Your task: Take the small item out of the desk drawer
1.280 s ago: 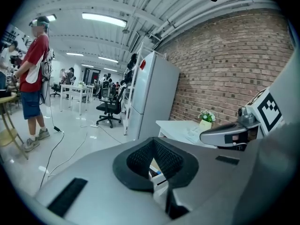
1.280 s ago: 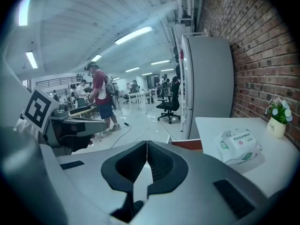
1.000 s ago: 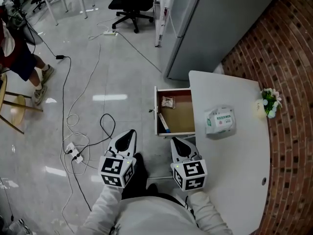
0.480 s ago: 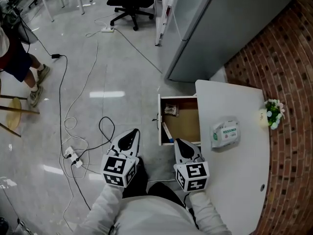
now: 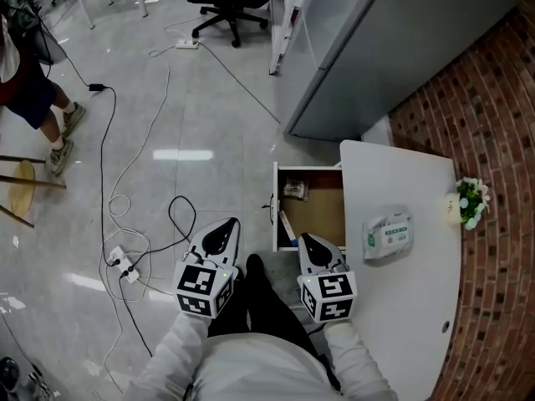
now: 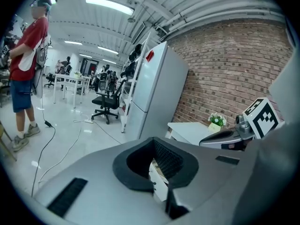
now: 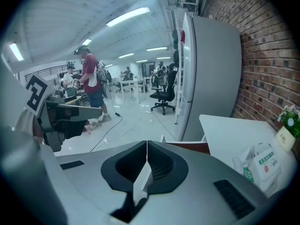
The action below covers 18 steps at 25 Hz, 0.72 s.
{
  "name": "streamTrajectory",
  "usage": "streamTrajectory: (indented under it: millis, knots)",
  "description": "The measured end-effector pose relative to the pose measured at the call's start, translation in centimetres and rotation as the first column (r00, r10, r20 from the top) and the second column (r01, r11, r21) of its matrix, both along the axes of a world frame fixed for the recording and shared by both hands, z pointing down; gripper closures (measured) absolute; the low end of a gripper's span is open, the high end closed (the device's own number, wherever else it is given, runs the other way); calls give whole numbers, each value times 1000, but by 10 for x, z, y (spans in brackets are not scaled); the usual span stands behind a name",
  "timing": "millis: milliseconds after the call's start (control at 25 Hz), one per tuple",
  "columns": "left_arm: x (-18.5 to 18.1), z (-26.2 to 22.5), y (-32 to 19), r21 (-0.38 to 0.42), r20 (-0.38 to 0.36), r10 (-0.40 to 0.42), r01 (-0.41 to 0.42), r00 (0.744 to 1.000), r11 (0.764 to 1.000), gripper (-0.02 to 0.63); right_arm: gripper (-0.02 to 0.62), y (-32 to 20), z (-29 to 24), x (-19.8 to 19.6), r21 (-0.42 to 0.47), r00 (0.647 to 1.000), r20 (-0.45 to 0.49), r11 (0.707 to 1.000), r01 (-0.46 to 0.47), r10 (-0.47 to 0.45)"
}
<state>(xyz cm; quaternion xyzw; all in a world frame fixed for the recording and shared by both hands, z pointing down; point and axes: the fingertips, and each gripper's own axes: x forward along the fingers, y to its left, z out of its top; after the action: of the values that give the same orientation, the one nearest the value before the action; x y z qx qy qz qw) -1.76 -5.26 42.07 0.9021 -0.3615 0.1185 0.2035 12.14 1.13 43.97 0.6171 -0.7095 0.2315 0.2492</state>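
Note:
The wooden desk drawer (image 5: 322, 211) stands pulled out from the white desk (image 5: 410, 307). A small clear packet (image 5: 293, 190) lies in its far left corner, and a blue-and-white pen-like thing (image 5: 286, 226) lies along its left side. My right gripper (image 5: 307, 241) is shut and empty, its tip just short of the drawer's near edge. My left gripper (image 5: 224, 225) is also shut and empty, over the floor left of the drawer. In the right gripper view the drawer's rim (image 7: 187, 146) shows past the closed jaws.
A green-and-white tissue pack (image 5: 389, 234) and a small flower pot (image 5: 468, 200) sit on the desk. A tall grey cabinet (image 5: 393, 48) stands behind the drawer. Cables (image 5: 175, 211) and a power strip (image 5: 125, 261) lie on the floor at the left. A person (image 5: 25, 82) stands far left.
The head view has shifted, so the drawer and desk sit lower and further right in frame. The right gripper's tip now lies closer to the drawer's near edge. Both grippers stay shut.

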Motion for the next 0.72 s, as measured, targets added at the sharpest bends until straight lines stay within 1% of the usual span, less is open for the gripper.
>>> streamTrajectory:
  millis: [360, 600, 720]
  knots:
    - [1, 5, -11, -12, 19, -40, 40, 999, 999, 589, 566, -16, 37, 5, -88, 999, 40, 995, 36, -33]
    - [4, 14, -14, -27, 35, -59, 60, 998, 998, 589, 561, -21, 66, 8, -156, 997, 21, 985, 80, -78]
    - [2, 16, -15, -35, 47, -69, 71, 996, 997, 589, 534, -24, 79, 8, -197, 996, 24, 976, 88, -85]
